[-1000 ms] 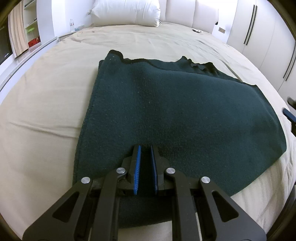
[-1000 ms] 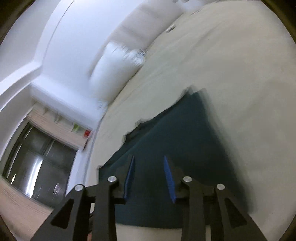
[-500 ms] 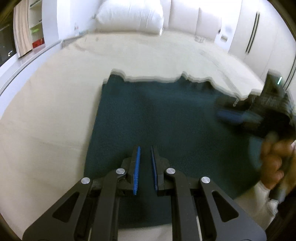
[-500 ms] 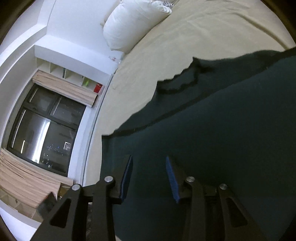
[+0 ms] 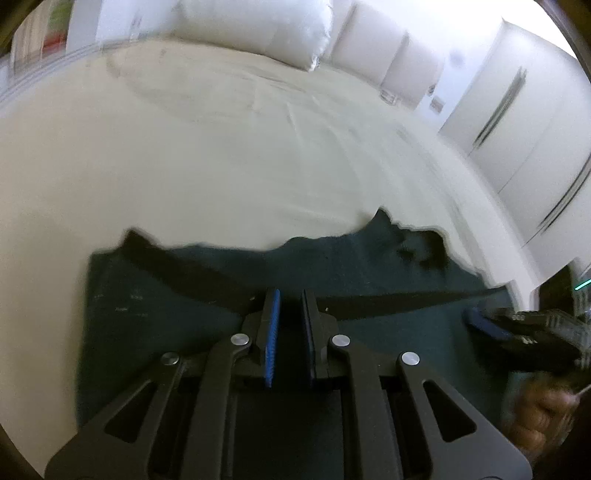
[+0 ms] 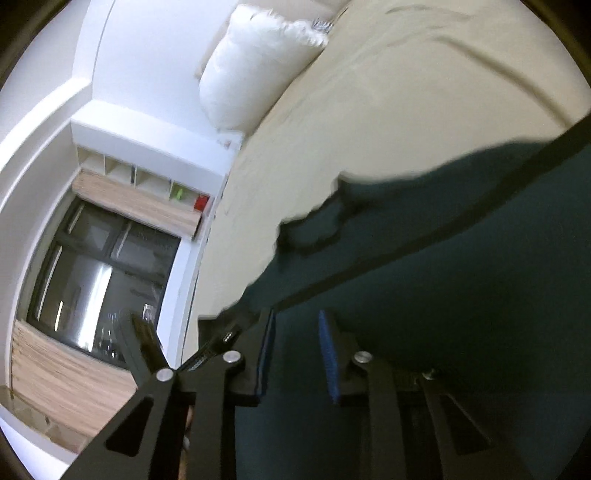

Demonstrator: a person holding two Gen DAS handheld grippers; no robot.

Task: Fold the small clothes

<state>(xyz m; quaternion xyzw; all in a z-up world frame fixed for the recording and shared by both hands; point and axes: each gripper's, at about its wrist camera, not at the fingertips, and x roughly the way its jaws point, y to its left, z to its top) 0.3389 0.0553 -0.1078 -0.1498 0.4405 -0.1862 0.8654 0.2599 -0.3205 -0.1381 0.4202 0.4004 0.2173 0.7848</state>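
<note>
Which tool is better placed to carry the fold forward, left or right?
Left, probably. The left tool is nearly closed on the garment near its middle; the right tool gapes wider at the side edge, grip unclear.

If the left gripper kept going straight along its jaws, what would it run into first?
Most likely the dark green garment, whose black band crosses just ahead of the left gripper. Beyond it lies only the beige bedsheet. Depth is unclear, so contact height is uncertain.

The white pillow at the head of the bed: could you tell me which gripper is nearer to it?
Cannot tell. Left gripper and right gripper both sit over the dark green garment, far short of the pillow.
</note>
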